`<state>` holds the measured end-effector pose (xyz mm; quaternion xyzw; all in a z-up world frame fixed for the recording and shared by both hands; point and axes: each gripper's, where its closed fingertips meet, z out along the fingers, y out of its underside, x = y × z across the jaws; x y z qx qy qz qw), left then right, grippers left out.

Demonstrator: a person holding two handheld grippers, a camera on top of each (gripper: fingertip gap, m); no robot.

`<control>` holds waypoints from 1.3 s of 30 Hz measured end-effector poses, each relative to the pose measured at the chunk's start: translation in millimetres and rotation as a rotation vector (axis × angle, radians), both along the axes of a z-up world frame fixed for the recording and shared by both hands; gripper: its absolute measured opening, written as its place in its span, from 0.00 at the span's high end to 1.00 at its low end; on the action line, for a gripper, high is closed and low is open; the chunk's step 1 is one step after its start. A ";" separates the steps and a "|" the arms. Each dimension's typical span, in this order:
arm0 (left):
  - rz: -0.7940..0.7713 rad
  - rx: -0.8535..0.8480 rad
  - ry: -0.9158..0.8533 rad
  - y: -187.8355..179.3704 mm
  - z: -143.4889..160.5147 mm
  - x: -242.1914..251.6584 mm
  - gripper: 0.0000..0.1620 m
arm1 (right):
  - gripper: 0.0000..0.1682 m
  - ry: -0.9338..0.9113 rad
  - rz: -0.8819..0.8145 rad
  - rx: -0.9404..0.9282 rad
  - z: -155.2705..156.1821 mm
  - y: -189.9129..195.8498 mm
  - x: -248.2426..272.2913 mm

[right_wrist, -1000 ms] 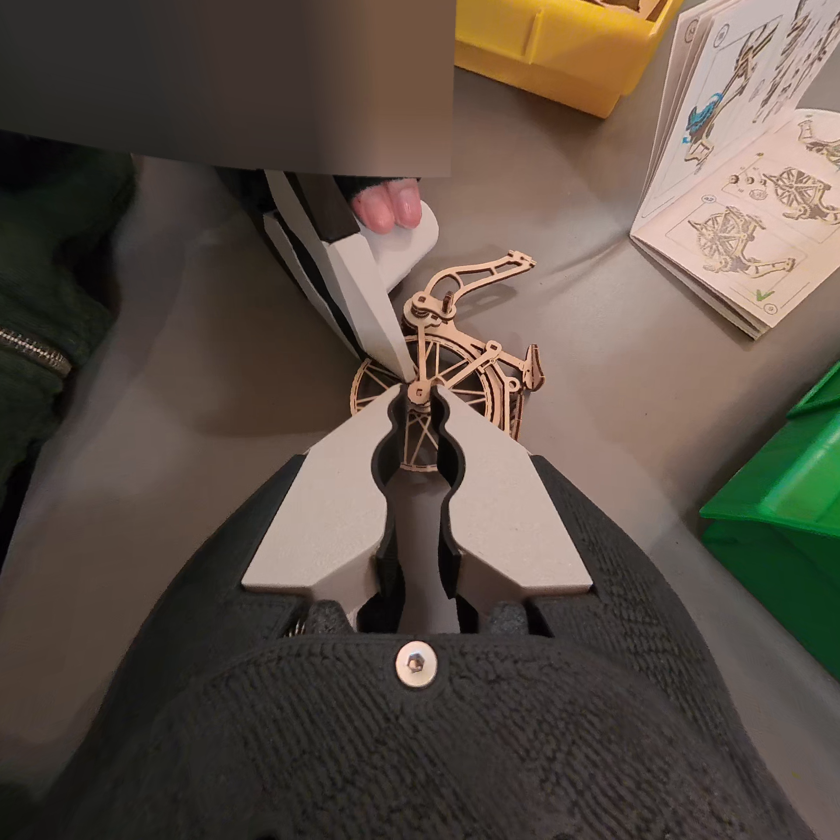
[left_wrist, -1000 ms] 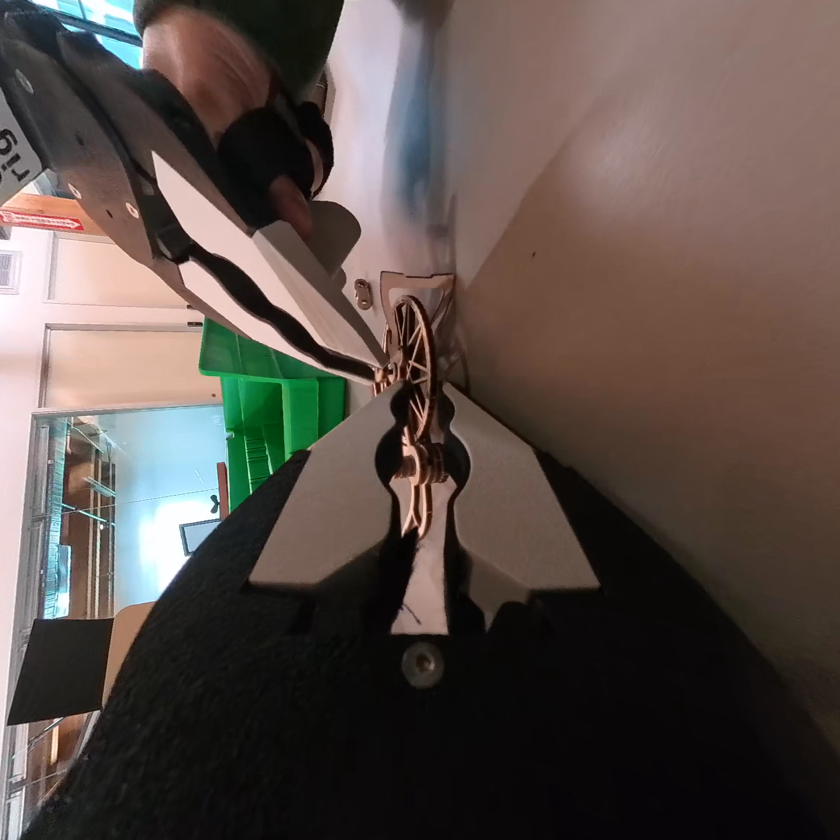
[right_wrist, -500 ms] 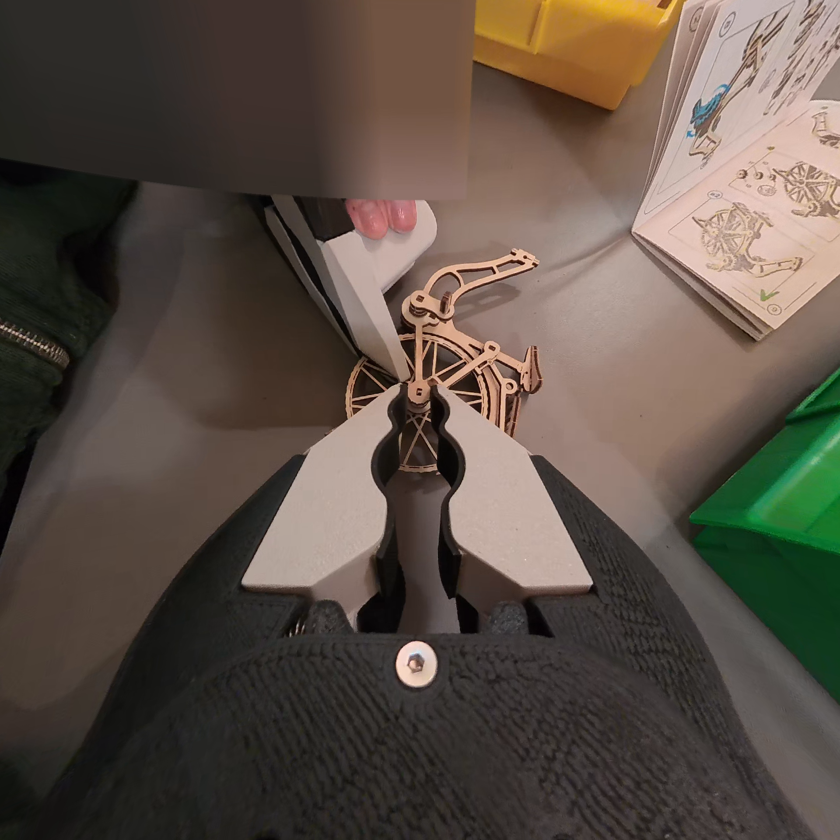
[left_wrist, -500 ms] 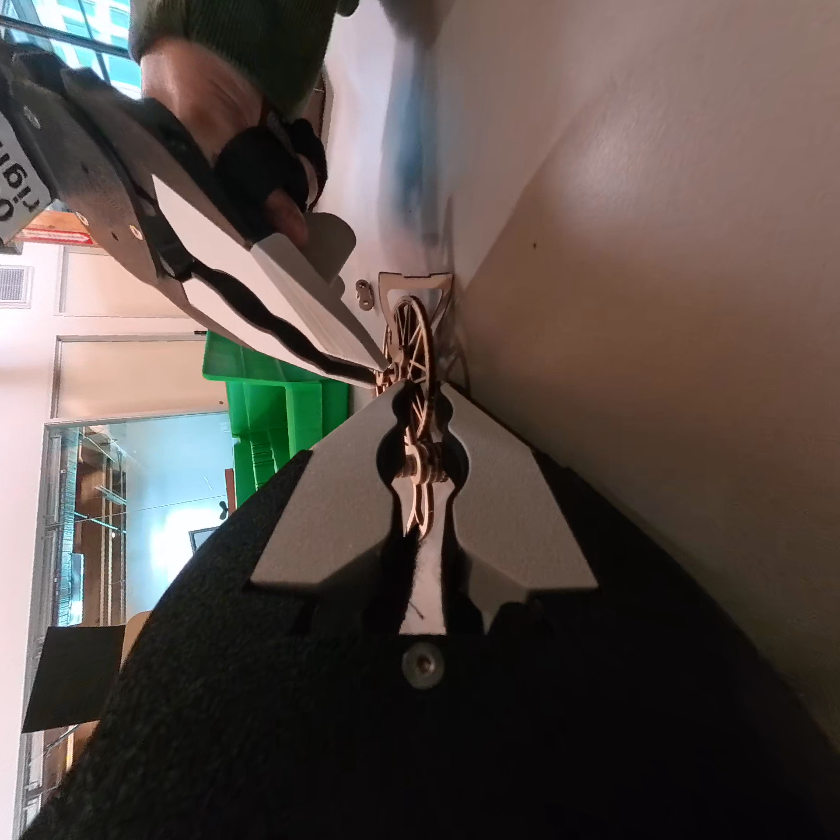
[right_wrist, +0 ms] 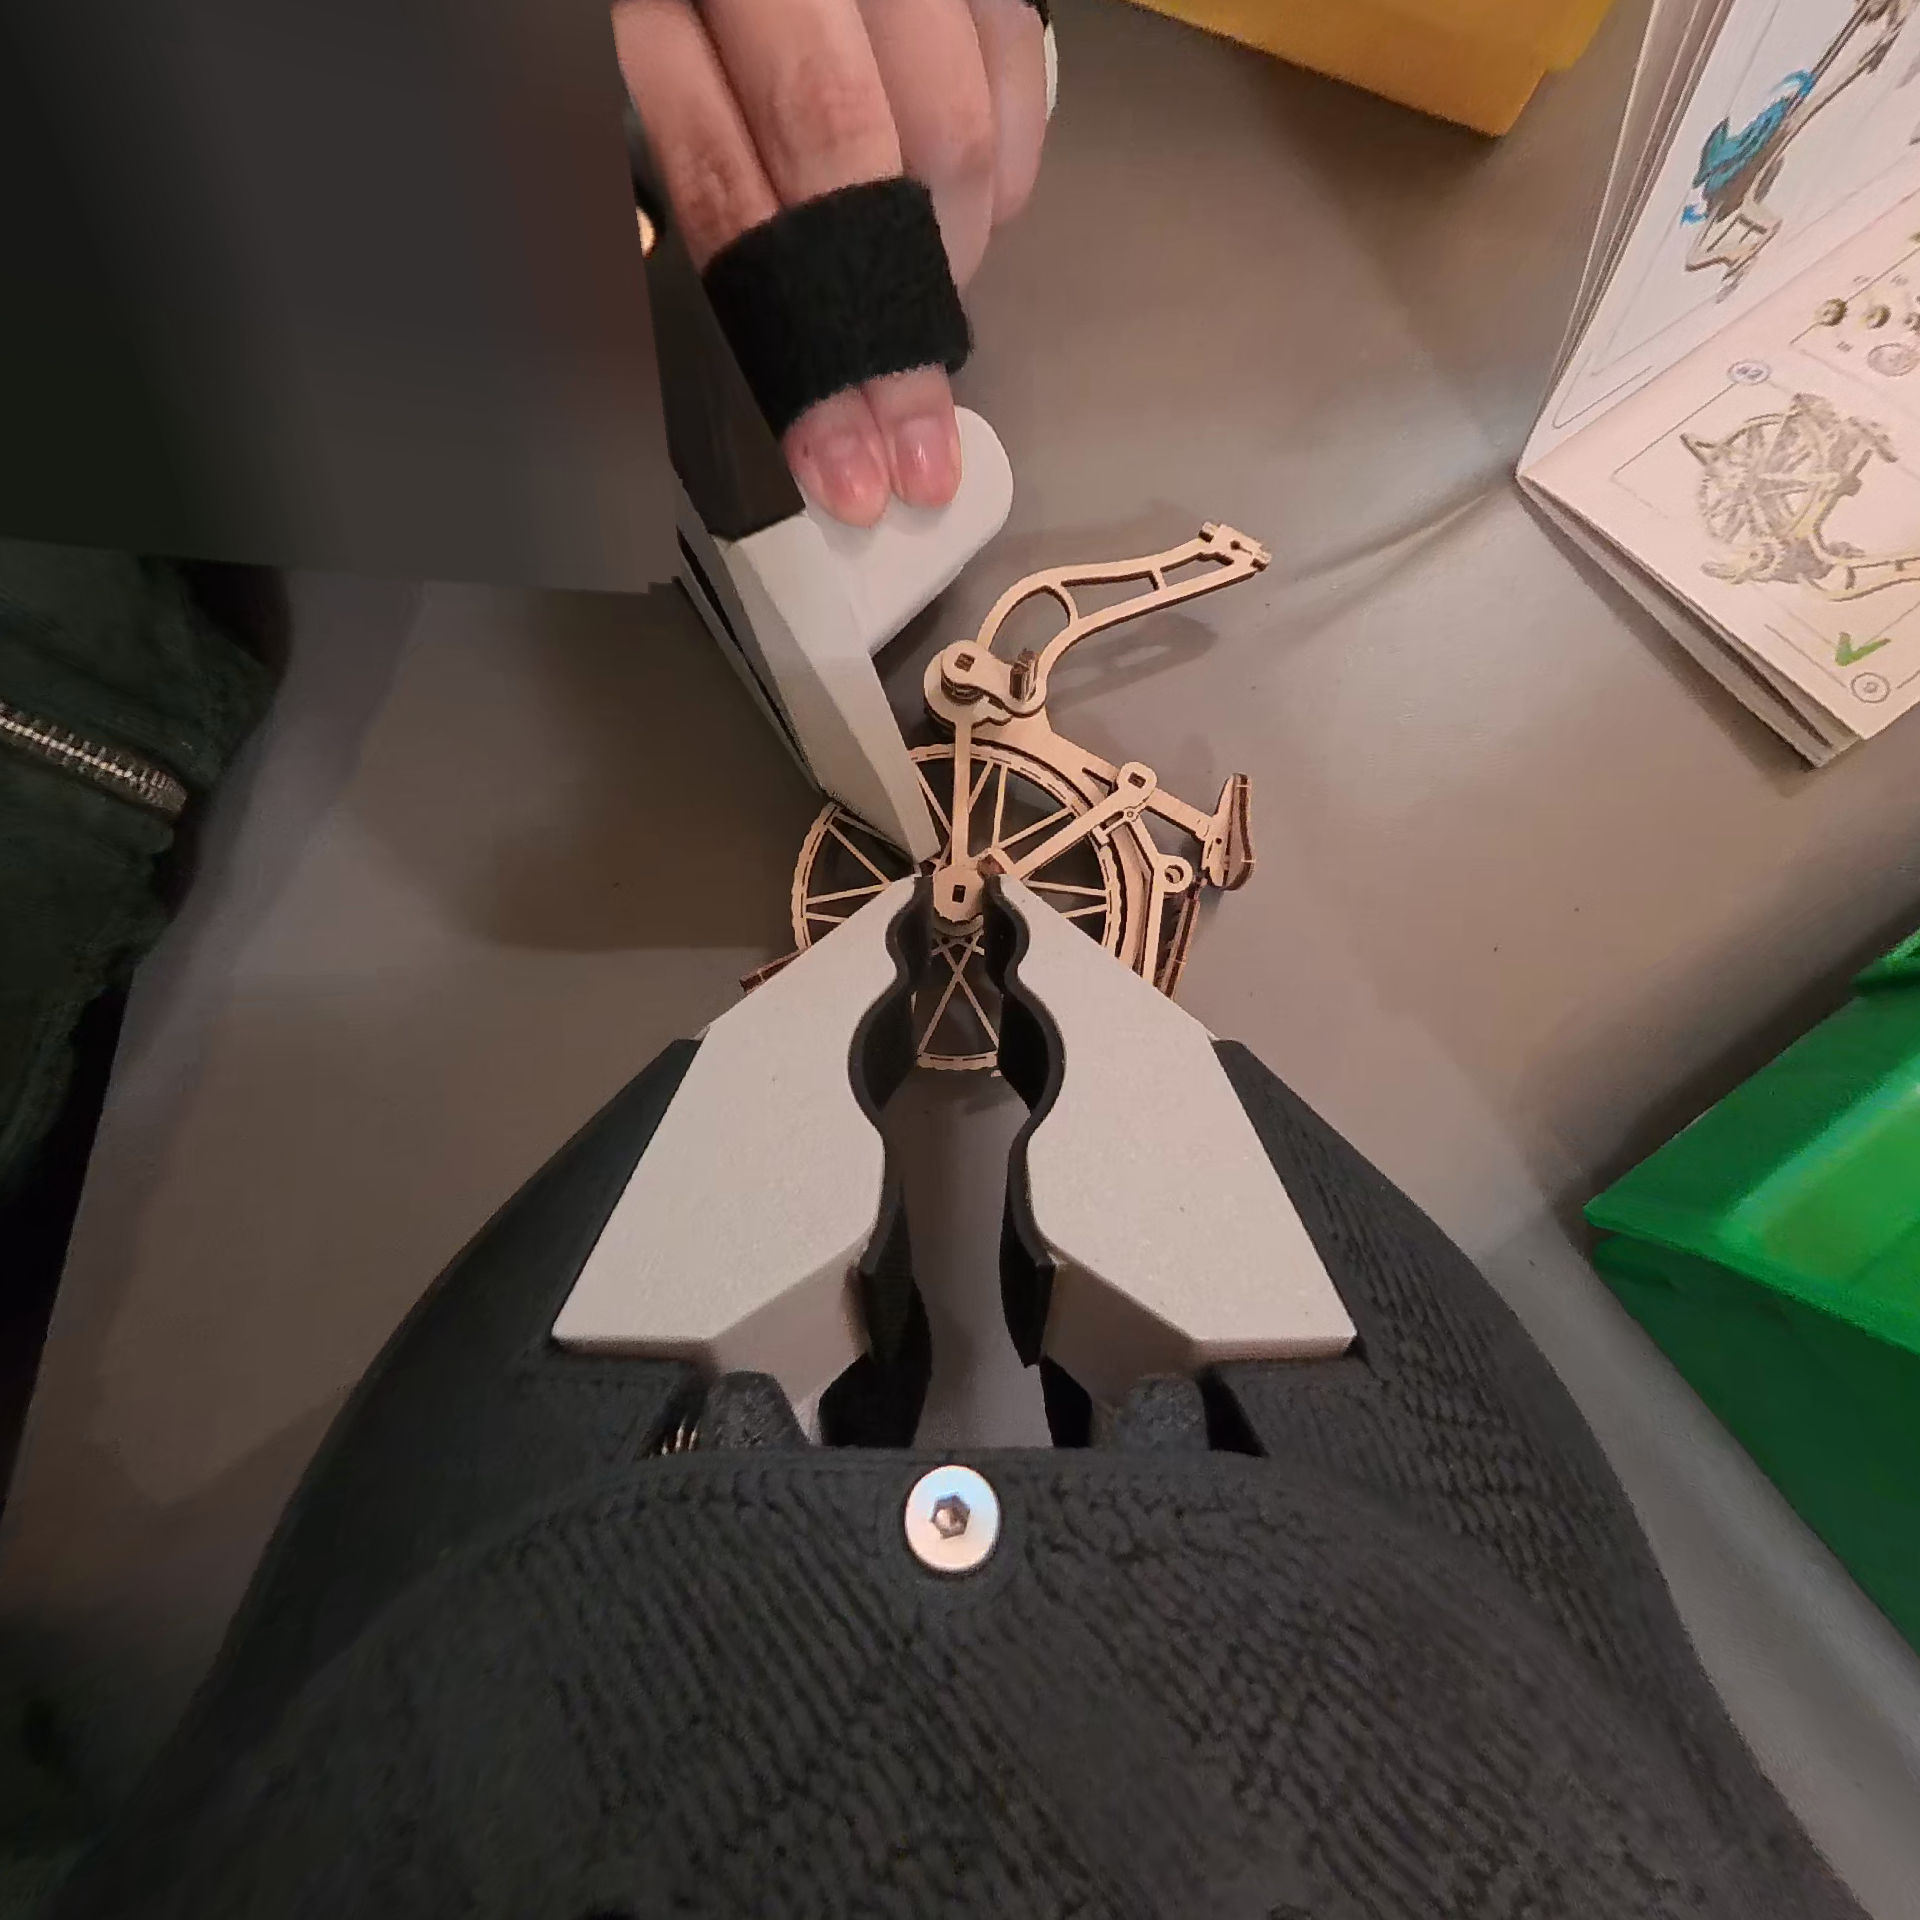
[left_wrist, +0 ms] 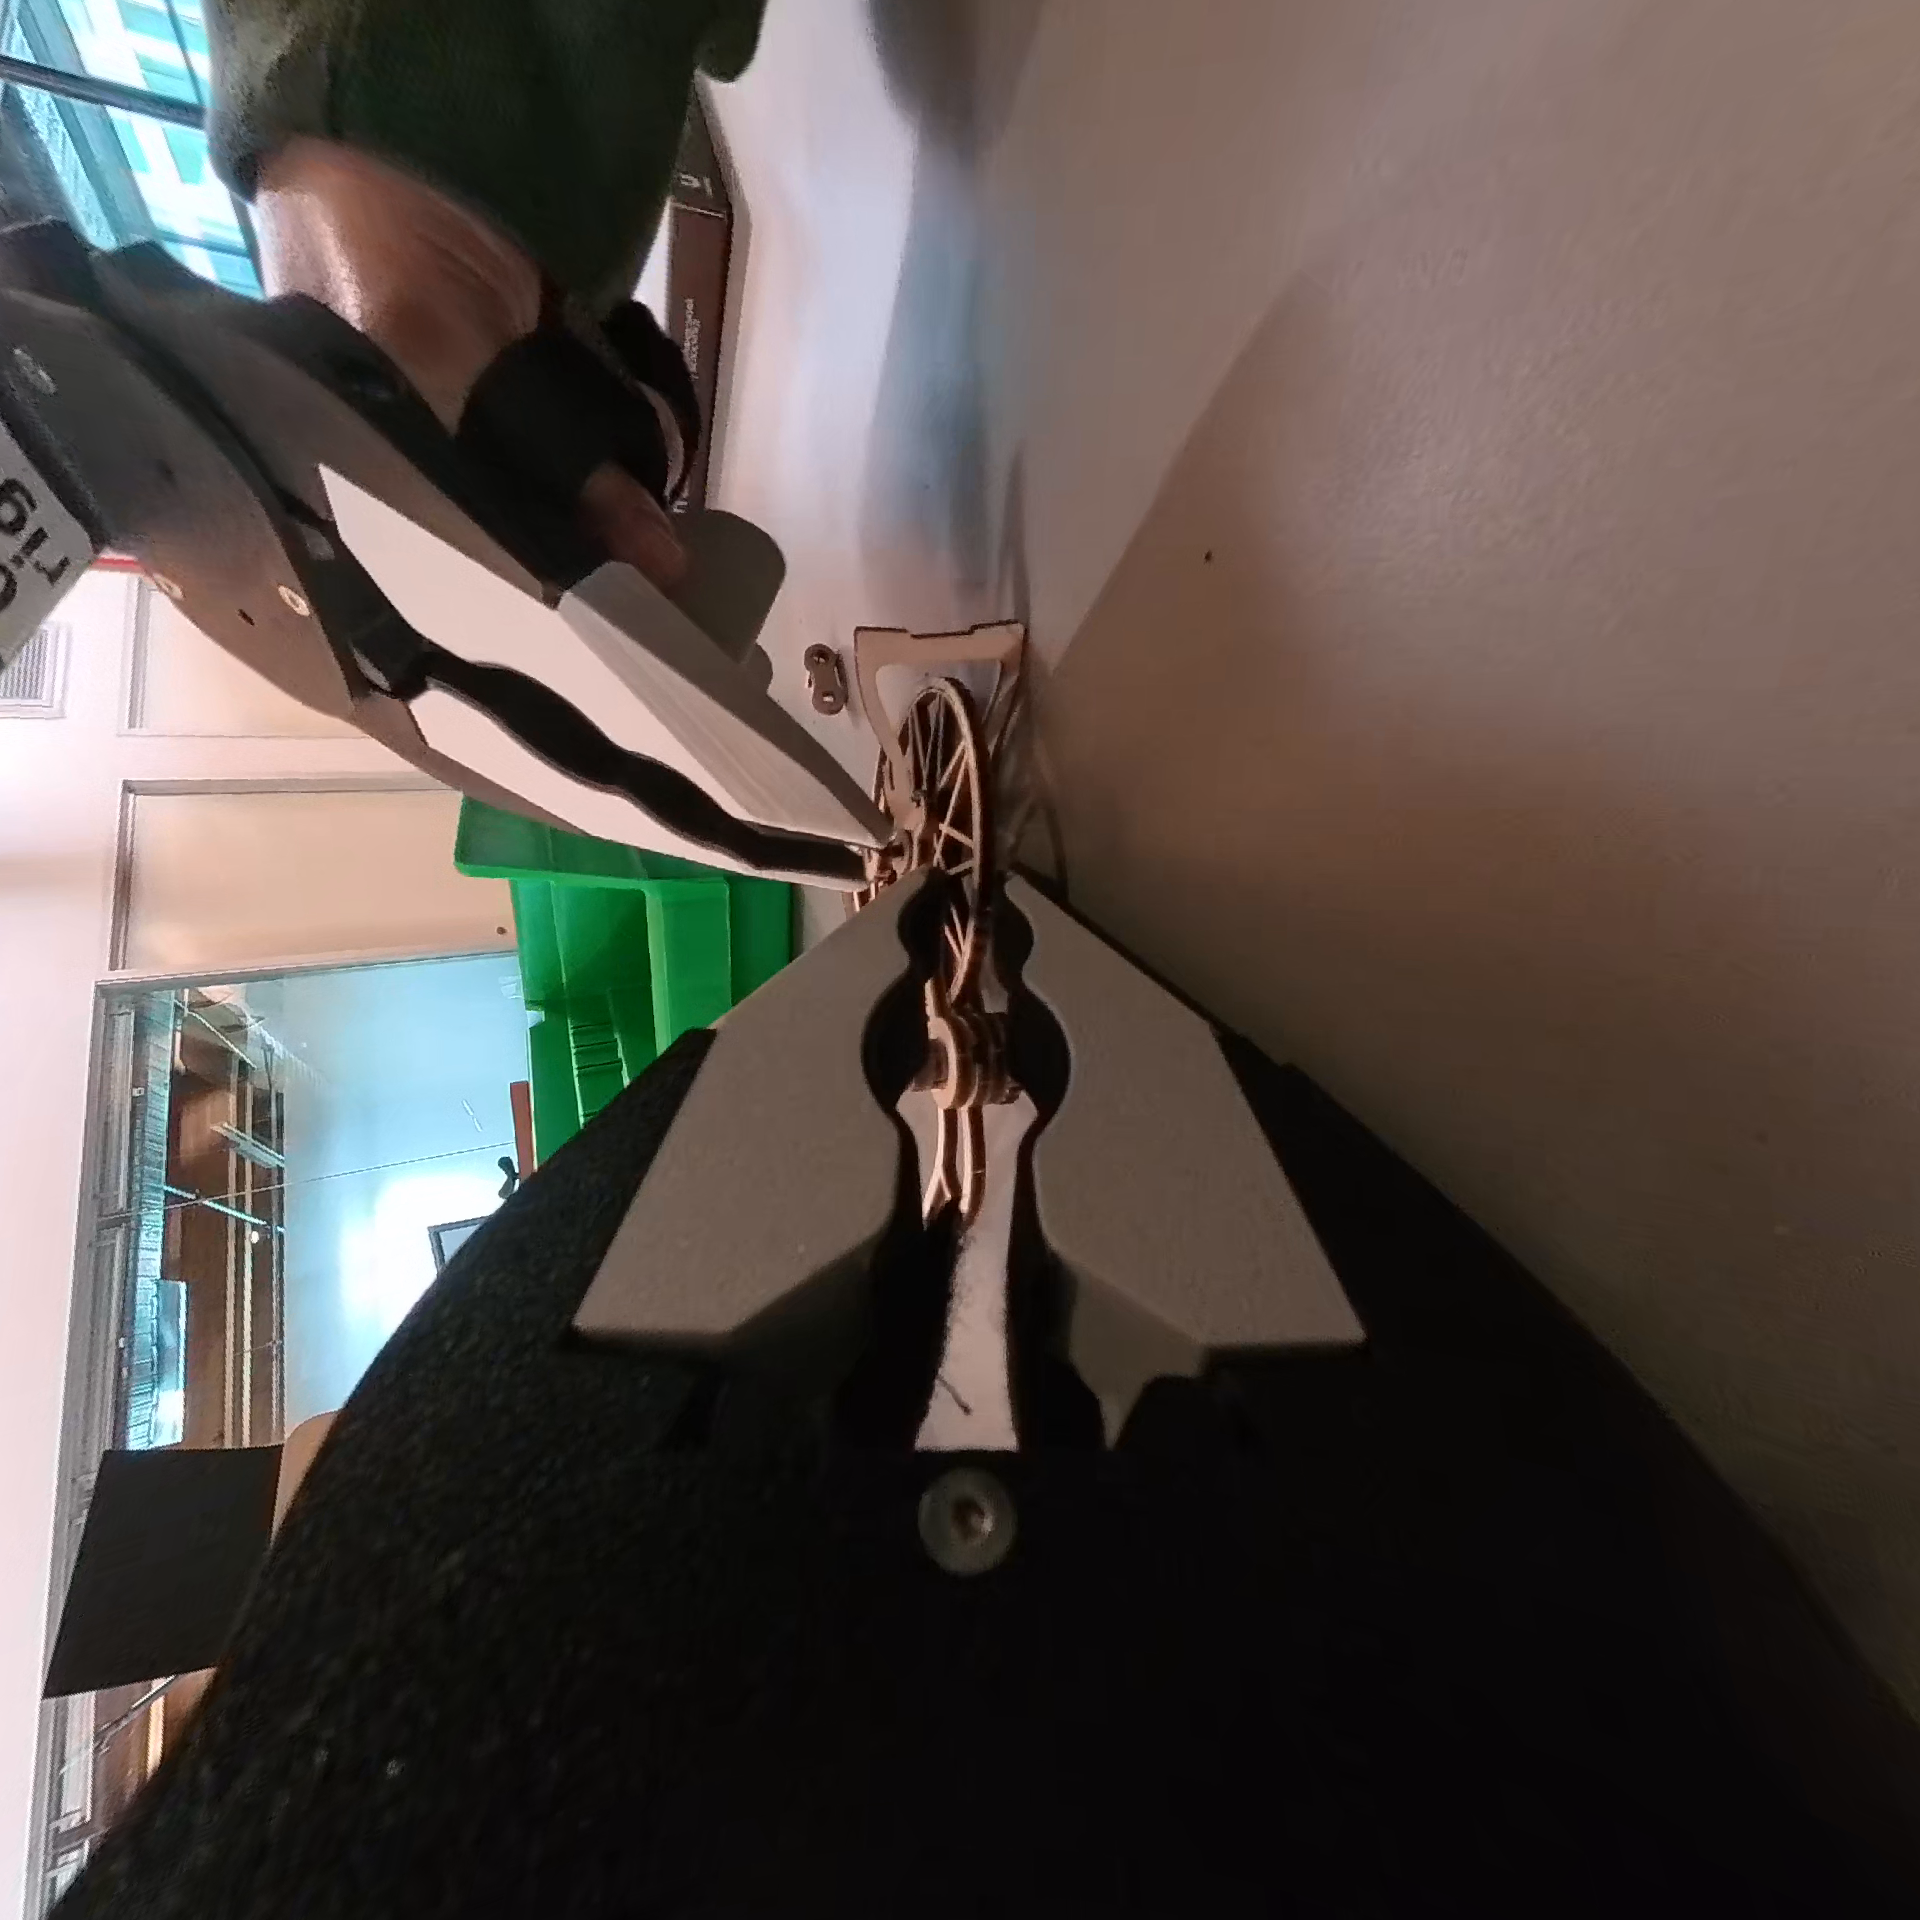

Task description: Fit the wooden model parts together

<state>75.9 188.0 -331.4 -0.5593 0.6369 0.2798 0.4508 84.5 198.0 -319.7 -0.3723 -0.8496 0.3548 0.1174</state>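
A wooden wheel model (right_wrist: 1049, 821) with spokes, a curved arm and a lever lies on the grey table (right_wrist: 499, 852). My left gripper (left_wrist: 966, 904) is shut on the wheel, which shows edge-on (left_wrist: 940, 769) between its jaws. In the right wrist view it reaches in from the upper left (right_wrist: 909, 831), with a hand on its trigger. My right gripper (right_wrist: 961, 899) is closed around the small hub piece (right_wrist: 956, 891) at the wheel's centre. In the left wrist view its tips (left_wrist: 873, 836) touch the hub from the left.
An open instruction booklet (right_wrist: 1714, 416) lies at the right. A green bin (right_wrist: 1766, 1195) stands at the right, also in the left wrist view (left_wrist: 623, 935). A yellow bin (right_wrist: 1403, 52) is at the back. A small loose wooden link (left_wrist: 826, 681) lies beyond the model.
Both grippers keep their hold on the model. The views have shifted only slightly; more of the hand on the left gripper shows now.
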 end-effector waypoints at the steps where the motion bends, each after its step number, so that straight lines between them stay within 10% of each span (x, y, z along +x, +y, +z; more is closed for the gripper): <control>1: 0.000 0.001 -0.001 0.1 -0.8 -0.1 0.97 | 0.95 -0.008 0.000 0.003 -1.2 0.1 0.4; 39: 0.006 0.007 -0.010 -0.6 -0.7 8.9 0.96 | 0.90 0.099 -0.002 -0.101 2.5 1.4 -1.9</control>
